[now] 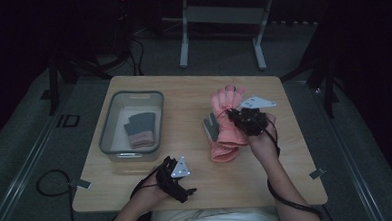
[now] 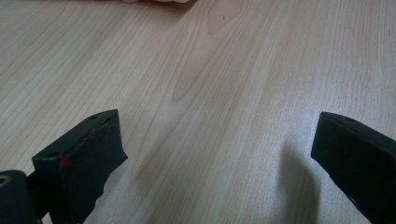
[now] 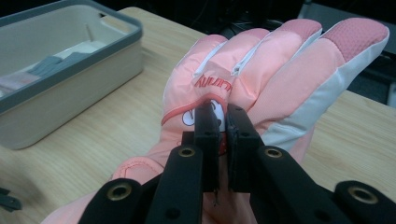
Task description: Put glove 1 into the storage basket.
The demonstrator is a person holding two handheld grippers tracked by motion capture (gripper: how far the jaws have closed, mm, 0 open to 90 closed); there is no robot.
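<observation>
High view: nearest me, at the near edge of the wooden table (image 1: 183, 96), my left gripper (image 1: 179, 184) rests low with nothing in it. Further out and to the right, my right gripper (image 1: 242, 119) has the pink ski glove (image 1: 225, 134) pinched at the back of the hand; the cuff end trails toward me on the table and the fingers point away. To the far left sits the grey-rimmed bin (image 1: 130, 96), with a folded glove (image 1: 140, 129) already lying in it, grey palm up.

Left gripper view: my two black jaws stand wide apart over bare wood grain, nothing between them. A sliver of pink (image 2: 159, 1) shows at the far edge.

Right gripper view: my jaws are nearly together, clamped on a fold of the glove's (image 3: 261, 79) shell fabric just below the printed logo. The bin (image 3: 70, 56) lies off to the left.

I judge this glove light, padded and floppy: held by a pinch of fabric, it will sag and swing, and the smooth shell could slide out of my pads. A deeper bite across the thick cuff or the whole back of the hand would carry it more surely than this thin fold.
</observation>
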